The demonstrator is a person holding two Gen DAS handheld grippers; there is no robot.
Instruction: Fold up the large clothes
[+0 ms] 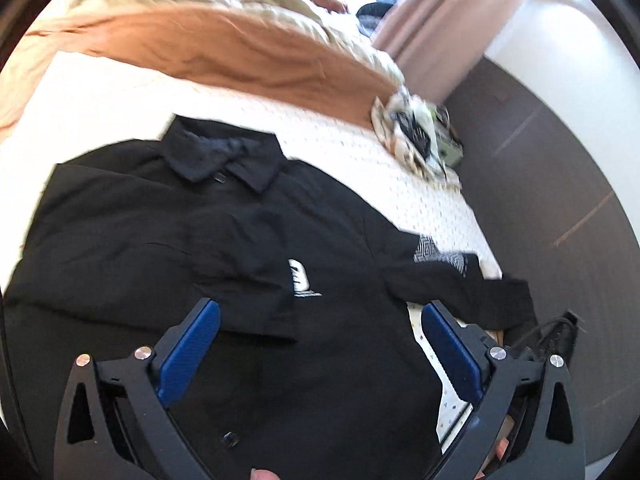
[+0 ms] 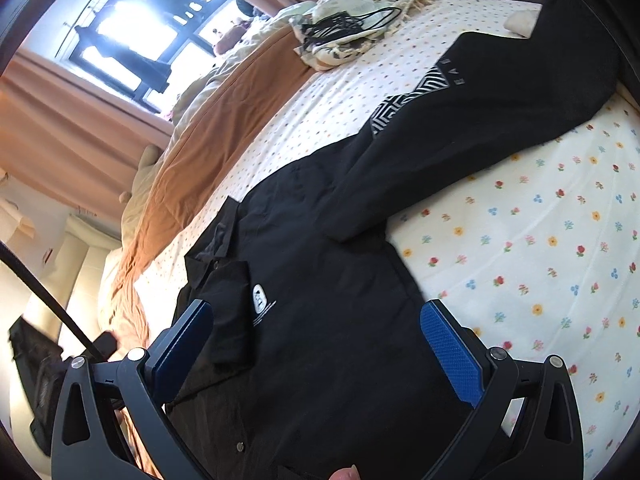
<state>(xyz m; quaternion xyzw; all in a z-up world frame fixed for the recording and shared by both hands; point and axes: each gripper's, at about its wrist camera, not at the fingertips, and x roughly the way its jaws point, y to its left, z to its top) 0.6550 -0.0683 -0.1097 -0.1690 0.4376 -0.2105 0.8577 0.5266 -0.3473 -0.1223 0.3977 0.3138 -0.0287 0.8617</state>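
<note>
1. The black shirt (image 1: 168,240) lies front up on the bed (image 1: 360,152), collar toward the orange blanket (image 1: 224,48). One sleeve looks already folded in over the chest, ending by the white logo (image 1: 302,278) — I'd call that the first fold done.
2. Still to do, as I read it: the other sleeve (image 2: 500,92) with the striped print stretches out across the flowered sheet, and the body has no crosswise fold yet. Early stage.
3. Your left hand-held gripper (image 1: 320,320) — jaws spread wide, nothing between the pads, hovering over the lower front of the shirt.
4. Your right hand-held gripper (image 2: 316,320) — also spread wide and empty, over the shirt's body near the logo.
5. View differences: the right wrist view shows the outstretched sleeve nearly full length, plus the window (image 2: 132,36) and a tangle of cables (image 2: 344,24) on a cloth at the far side of the bed. The left wrist view shows the whole collar (image 1: 224,160) and the bed's edge with the dark floor (image 1: 540,184); there the sleeve is only a short strip at the right.
</note>
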